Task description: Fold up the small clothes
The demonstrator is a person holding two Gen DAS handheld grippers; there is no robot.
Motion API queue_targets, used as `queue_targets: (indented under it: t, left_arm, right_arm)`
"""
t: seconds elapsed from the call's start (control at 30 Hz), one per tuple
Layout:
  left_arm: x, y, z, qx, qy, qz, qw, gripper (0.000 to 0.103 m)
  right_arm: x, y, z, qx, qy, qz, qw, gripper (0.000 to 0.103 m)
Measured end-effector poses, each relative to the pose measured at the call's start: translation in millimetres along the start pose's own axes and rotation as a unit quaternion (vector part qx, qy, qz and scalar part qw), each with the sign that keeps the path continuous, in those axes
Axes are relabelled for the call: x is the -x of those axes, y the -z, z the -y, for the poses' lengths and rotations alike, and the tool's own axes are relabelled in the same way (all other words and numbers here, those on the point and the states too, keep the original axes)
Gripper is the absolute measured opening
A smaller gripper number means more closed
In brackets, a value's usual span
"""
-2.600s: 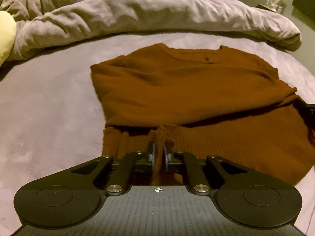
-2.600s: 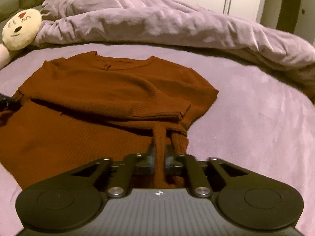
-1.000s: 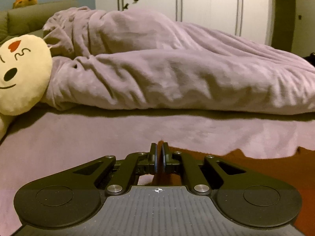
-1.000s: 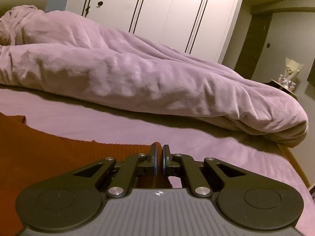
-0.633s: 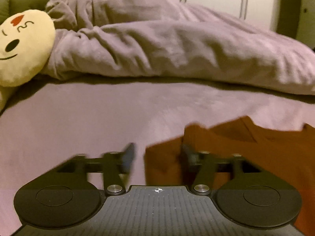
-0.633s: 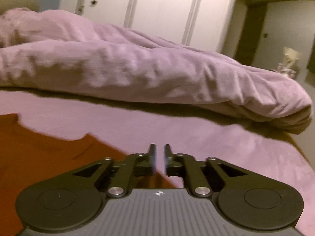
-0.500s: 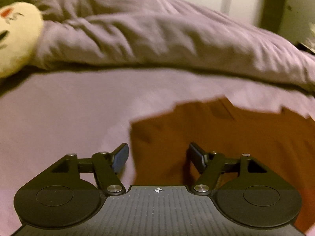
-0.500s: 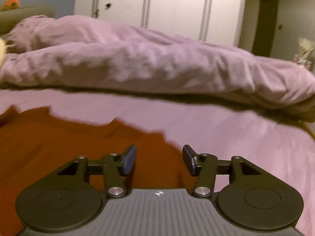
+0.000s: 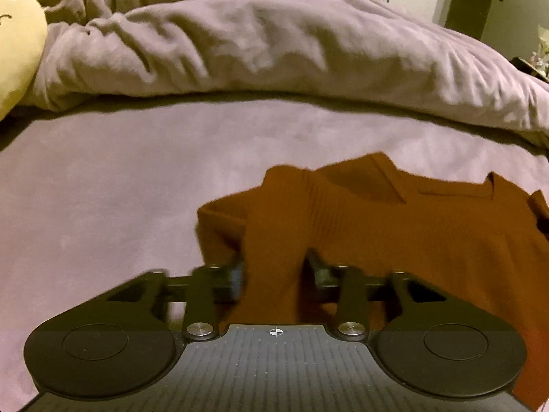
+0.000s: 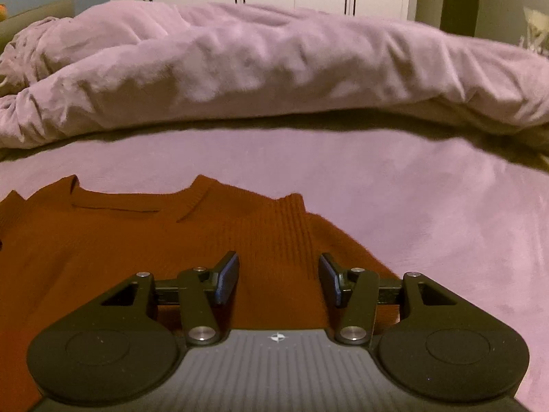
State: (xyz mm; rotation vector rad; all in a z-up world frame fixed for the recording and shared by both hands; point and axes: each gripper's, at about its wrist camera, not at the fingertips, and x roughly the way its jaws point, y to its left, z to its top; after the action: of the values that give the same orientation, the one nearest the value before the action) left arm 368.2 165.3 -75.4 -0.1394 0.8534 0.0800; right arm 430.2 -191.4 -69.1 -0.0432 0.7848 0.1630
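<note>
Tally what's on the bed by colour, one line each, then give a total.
Rust-brown: 1, the sweater, lying on the sheet.
Lilac: 2, the bunched duvet and the sheet under everything.
Yellow: 1, the plush toy at the far left edge, seen only in part.
Black: 2, the left tool and right tool, both open over the sweater.
Total: 6

Both wrist views low, close over bed [image 9: 103, 178], facing heaped duvet [image 10: 274, 61]; shared: rust sweater [image 9: 394, 233] neckline, left view offset leftward.
</note>
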Motion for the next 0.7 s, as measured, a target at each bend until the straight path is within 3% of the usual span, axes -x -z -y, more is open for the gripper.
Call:
queue_targets:
  t: [0.07,0.13,0.33,0.47,0.53,0.57,0.6,0.67,0.7]
  left_arm:
    - [5.2,-2.7,2.5,-0.005,-0.001,0.017,0.9998,0.013]
    - [10.9,-6.7,8.2,-0.018,-0.018,0.039,0.9989,0.013]
    - [22.4,-23.4,21.7,-0.024,-0.077,0.110,0.9906,0.013]
    - [0.5,-22.3,36.3,-0.058,-0.134,0.070,0.9867,0.021]
    - [9.5,-13.8,39.4,-0.060,-0.144,0.079,0.9847,0.023]
    - [18.8,-7.9,40.6,-0.059,-0.133,0.091,0.9851,0.034]
    - [30.3,-0.8,43.2,-0.054,-0.117,0.105,0.9861,0.054]
    - [50.5,14.4,51.1,-0.027,-0.075,0.128,0.9885,0.076]
    - [56.8,22.6,55.9,-0.007,-0.036,0.136,0.9900,0.081]
  right_arm:
    - [4.4,0.7,-2.8,0.016,-0.003,0.007,1.000,0.007]
    - [11.0,1.5,-7.1,0.036,-0.002,0.020,0.999,0.007]
    - [24.9,-7.6,-28.1,0.096,0.087,0.109,0.986,0.006]
    - [4.4,-10.1,-37.8,0.115,0.130,0.090,0.981,0.009]
    - [4.4,-4.8,-37.8,0.120,0.142,0.080,0.979,0.009]
    - [12.4,-1.7,-37.7,0.111,0.134,0.088,0.981,0.013]
    - [23.6,2.3,-38.4,0.095,0.117,0.099,0.984,0.015]
    - [49.2,14.8,-41.1,0.041,0.039,0.110,0.992,0.021]
    - [58.6,22.0,-45.2,0.017,-0.001,0.114,0.993,0.024]
